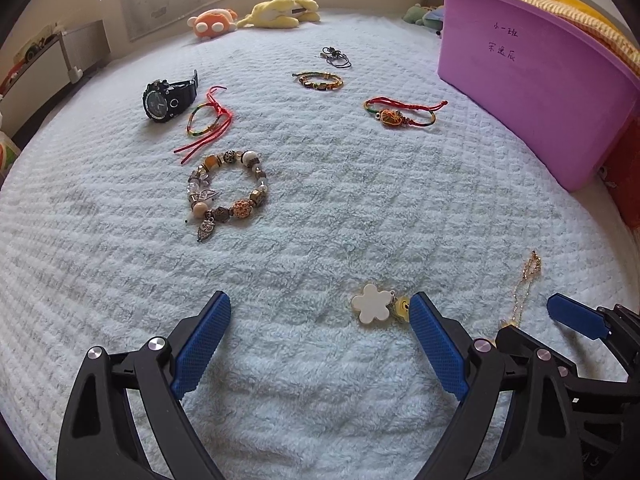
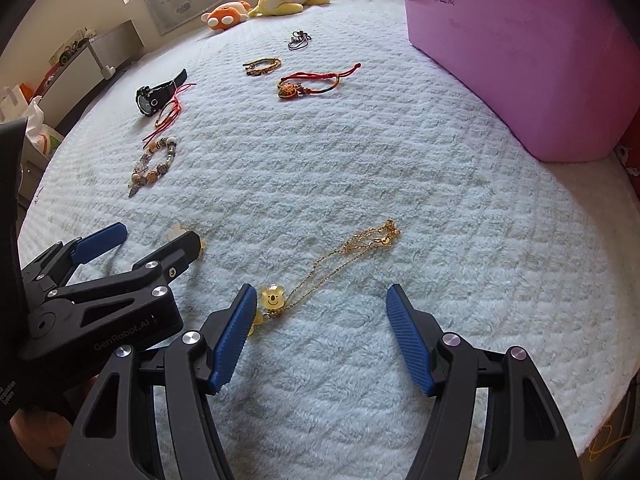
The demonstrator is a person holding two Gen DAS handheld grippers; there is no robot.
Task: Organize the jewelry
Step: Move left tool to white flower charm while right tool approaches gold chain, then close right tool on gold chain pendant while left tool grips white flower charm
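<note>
1. Pale blue fleecy bedding (image 1: 320,208) covers the whole bed, with plush toys (image 1: 280,12) along its far edge and a purple plastic tub (image 1: 532,80) standing at the right-hand edge.
2. Jewelry lies scattered over the blanket: a black watch (image 1: 168,98) toward the far left, a red cord bracelet (image 1: 208,120) just beside it, and a beaded charm bracelet (image 1: 228,192) a little nearer.
3. Farther back sit a braided bracelet (image 1: 320,80) and a small dark piece (image 1: 335,57); a red bracelet with a gold pendant (image 1: 400,114) lies closer to the tub.
4. Toward the near edge, a white flower charm (image 1: 372,304) rests just beside the inner finger of the left gripper (image 1: 320,340), whose jaws stand wide apart with nothing between them.
5. Beside it, the right gripper (image 2: 320,340) is also spread open and empty; a gold chain necklace (image 2: 352,248) with a yellow bear charm (image 2: 273,297) lies just ahead of it, the bear close to its left finger.
</note>
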